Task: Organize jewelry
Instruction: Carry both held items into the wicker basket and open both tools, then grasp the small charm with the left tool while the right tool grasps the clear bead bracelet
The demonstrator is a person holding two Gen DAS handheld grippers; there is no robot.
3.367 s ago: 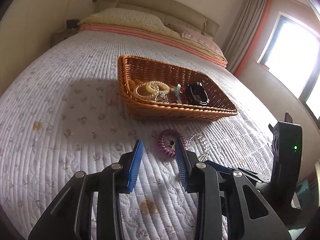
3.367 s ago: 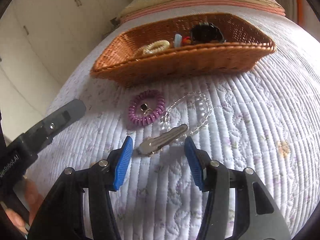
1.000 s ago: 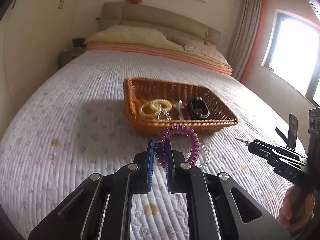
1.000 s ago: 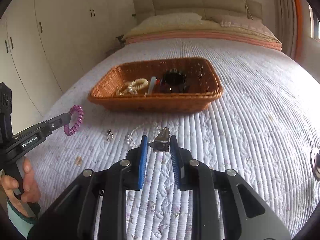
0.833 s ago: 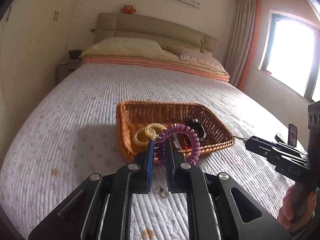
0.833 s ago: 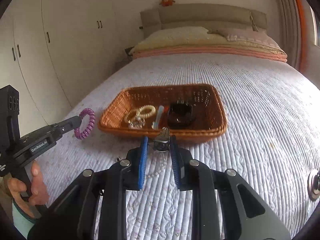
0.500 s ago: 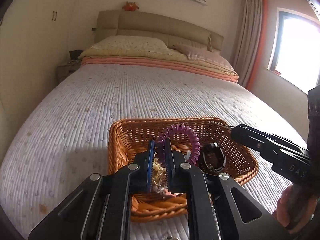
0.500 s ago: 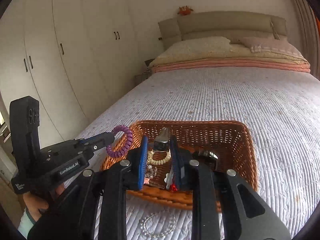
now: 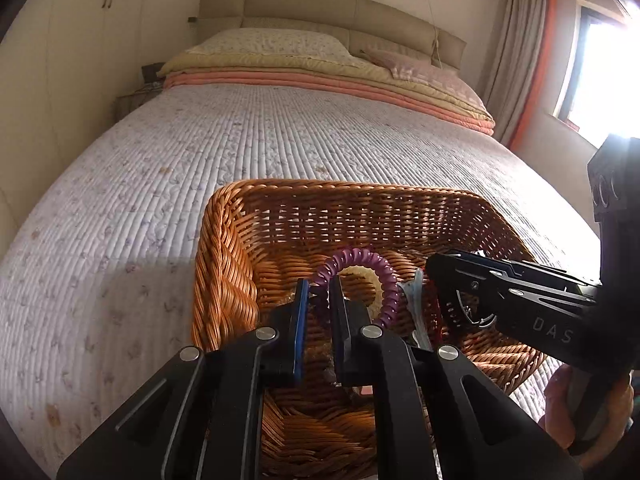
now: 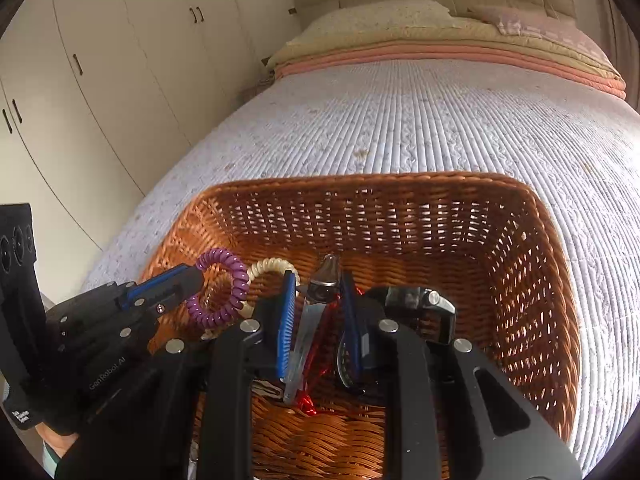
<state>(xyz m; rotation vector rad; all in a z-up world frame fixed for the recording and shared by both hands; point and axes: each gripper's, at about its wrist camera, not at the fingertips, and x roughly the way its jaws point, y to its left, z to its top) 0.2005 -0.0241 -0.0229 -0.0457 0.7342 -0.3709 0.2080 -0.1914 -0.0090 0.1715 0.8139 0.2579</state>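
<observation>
Left wrist view first: the left gripper (image 9: 319, 285) has its blue-padded fingers (image 9: 301, 312) pinched tight on a purple spiral bracelet (image 9: 386, 276), whose coil arches up and over to the right of the tips. It hangs above the inside of the wicker basket (image 9: 224, 264), over a cream bead bracelet (image 9: 370, 276) lying on the basket floor. Just to the right the right gripper (image 9: 436, 268) reaches in over the same basket, a hand (image 9: 560, 396) wrapped round its handle at the frame's edge.

From the right wrist view, the right gripper (image 10: 318, 280) has its fingers (image 10: 286, 320) drawn narrow around a silver hair clip (image 10: 316, 312), which stands lengthwise between the pads with its rounded end poking past the tips. Under it, on the basket floor, lie something red (image 10: 308, 400) and a dark watch-like piece (image 10: 416, 304); I can't make out either one clearly. The left gripper (image 10: 196, 272) comes in from the left with the purple spiral bracelet (image 10: 220, 292) dangling at its tip, beside the cream bead bracelet (image 10: 272, 266).

Both held things are inside the basket's rim (image 10: 400, 180) but not yet set down. The basket sits on a quilted bedspread (image 10: 420, 120), with pillows (image 10: 384, 16) and a padded headboard (image 9: 320, 4) beyond, wardrobe doors (image 10: 120, 40) along the left wall, and a curtain (image 9: 516, 40) and bright window (image 9: 600, 72) to the right.
</observation>
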